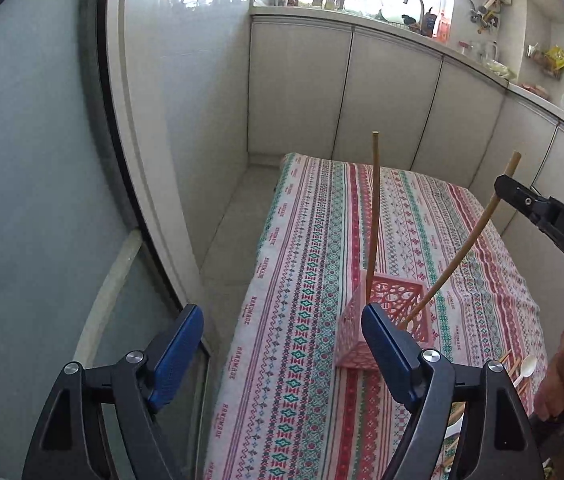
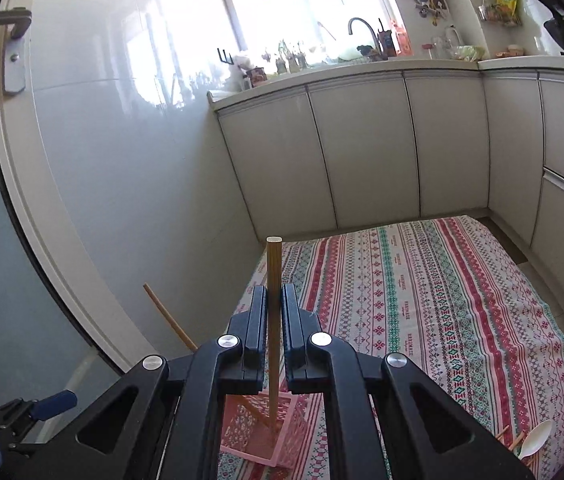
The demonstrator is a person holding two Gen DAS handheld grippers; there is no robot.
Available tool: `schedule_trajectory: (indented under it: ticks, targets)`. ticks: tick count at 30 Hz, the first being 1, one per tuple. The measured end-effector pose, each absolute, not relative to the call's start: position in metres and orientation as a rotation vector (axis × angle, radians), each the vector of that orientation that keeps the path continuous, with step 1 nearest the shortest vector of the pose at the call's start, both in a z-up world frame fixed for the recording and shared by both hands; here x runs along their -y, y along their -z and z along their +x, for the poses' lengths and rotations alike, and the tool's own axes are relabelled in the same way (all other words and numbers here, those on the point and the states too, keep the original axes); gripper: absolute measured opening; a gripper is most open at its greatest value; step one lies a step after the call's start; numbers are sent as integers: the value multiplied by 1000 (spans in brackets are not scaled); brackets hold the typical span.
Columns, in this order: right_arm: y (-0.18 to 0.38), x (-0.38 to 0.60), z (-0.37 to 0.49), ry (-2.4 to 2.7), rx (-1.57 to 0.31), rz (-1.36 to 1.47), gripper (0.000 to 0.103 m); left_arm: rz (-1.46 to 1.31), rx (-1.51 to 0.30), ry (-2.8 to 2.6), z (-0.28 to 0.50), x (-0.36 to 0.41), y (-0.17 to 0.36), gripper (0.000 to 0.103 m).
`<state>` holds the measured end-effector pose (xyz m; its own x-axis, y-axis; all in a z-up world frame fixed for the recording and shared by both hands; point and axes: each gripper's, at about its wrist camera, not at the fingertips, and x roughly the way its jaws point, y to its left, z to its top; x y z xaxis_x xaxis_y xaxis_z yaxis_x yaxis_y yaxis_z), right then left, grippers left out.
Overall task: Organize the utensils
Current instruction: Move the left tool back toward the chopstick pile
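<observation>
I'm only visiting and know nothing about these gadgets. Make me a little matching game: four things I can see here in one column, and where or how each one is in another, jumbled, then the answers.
Things:
1. left gripper
2. right gripper
3. pink basket
4. white spoon

States:
A. clamped on a chopstick
B. lying flat on the patterned tablecloth
C. jaws open, nothing between them
D. standing on the cloth, with another chopstick leaning inside it

Pairs: 1-C, 2-A, 3-D, 4-B
</observation>
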<state>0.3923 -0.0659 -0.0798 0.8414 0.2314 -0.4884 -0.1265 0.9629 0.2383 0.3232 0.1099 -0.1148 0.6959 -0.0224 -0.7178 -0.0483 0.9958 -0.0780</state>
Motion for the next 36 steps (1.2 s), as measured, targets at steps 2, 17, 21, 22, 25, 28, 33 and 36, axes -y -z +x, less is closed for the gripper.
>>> schedule_trajectory:
  ticks: [2,17,21,22,25,28,33,36]
  targets:
    - [87,63,396,-196,-562,199,7,-87,-811,-13,326,-107,117,83]
    - [70,101,378,-208,-681,292,38,-55,-864,16,325,-92,118,84]
    - [55,127,356,-162,-718,293,39,-64,-888,47,321,-86,118,84]
    - [52,135,350,-151,-727,291,41,-65,-893,58,320,-84,118,84]
    - [45,157,333,-115,-757,288,47,-64,-913,85,317,-75,118,84]
    - [46,180,319,-89,-810,300,53,-50,-929,121,313,-64,118,85]
    - [64,213,299,-28,-922,312,58,17,-954,164,304,-39,121,85]
    - [78,234,290,13,-987,334,59,45,-976,197,301,-22,126,85]
